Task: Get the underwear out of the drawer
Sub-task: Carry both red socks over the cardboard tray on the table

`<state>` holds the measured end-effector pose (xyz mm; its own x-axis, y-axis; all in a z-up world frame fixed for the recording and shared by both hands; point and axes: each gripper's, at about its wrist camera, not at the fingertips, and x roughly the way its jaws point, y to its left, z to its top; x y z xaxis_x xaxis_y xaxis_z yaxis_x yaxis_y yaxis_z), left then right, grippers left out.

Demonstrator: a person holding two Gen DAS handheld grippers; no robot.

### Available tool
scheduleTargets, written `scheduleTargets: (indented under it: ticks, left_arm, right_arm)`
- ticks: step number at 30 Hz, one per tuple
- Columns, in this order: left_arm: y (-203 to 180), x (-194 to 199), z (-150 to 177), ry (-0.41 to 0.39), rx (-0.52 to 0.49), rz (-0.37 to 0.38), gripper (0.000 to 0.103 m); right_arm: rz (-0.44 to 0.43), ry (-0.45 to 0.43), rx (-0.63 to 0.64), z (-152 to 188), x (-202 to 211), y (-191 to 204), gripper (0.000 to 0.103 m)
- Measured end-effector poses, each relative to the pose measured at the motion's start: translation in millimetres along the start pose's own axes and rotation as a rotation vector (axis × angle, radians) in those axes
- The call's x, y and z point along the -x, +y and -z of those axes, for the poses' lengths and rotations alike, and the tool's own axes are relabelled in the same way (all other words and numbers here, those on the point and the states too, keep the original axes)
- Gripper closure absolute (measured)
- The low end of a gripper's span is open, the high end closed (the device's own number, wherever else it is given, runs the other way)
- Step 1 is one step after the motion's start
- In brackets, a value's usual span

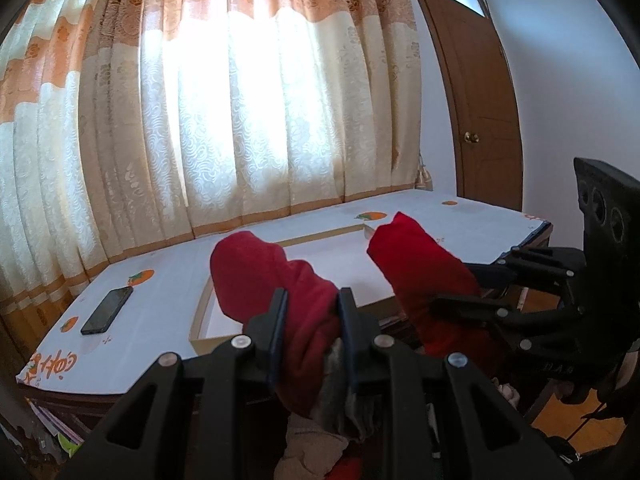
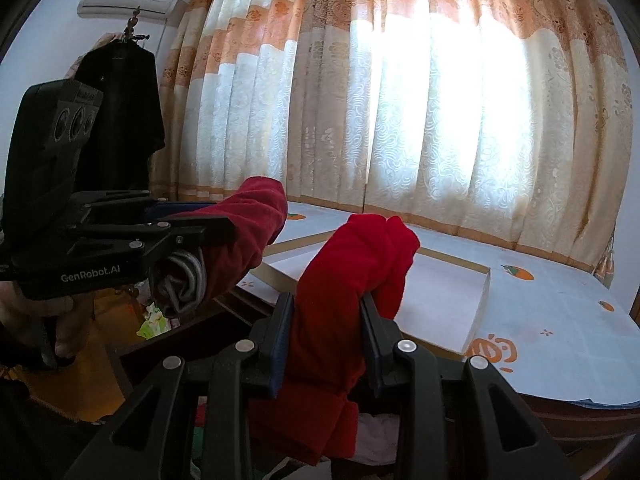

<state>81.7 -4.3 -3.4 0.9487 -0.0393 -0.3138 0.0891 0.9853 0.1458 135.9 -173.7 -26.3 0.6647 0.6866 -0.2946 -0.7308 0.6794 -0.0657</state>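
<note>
My left gripper (image 1: 312, 300) is shut on a dark red rolled underwear (image 1: 256, 272) with a grey waistband, held up in front of the desk. My right gripper (image 2: 328, 312) is shut on a brighter red underwear (image 2: 360, 248), whose end sticks up past the fingers and whose rest hangs down. Each gripper shows in the other's view: the right gripper (image 1: 452, 284) with its red piece (image 1: 416, 248), and the left gripper (image 2: 216, 216) with its dark red roll (image 2: 256, 216). Below them the open drawer (image 2: 180, 344) holds more clothes, mostly hidden by the grippers.
A desk (image 1: 168, 304) under a white cover with orange fruit prints stands behind, with a shallow cardboard tray (image 1: 202, 312) and a black phone (image 1: 106, 310) on it. Curtains hang behind. A brown door (image 1: 480, 120) is at the right, dark clothes (image 2: 120, 120) hang at the left.
</note>
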Motion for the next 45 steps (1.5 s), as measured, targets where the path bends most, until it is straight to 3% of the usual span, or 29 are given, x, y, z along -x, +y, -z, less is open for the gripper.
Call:
scheduleTargets:
  ticks: [28,45]
  left_arm:
    - [-0.2,-69.9,-45.4,0.044,-0.001,0.073,0.080]
    - [-7.2,-110.7,-71.2,0.063,-0.057,0.092,0.080]
  right_arm:
    - [0.054,0.046,-0.053,-23.9,-18.3,-63.5,0.069]
    - [0.075,0.100,-0.044,-44.4,-48.0,-97.6,0.069]
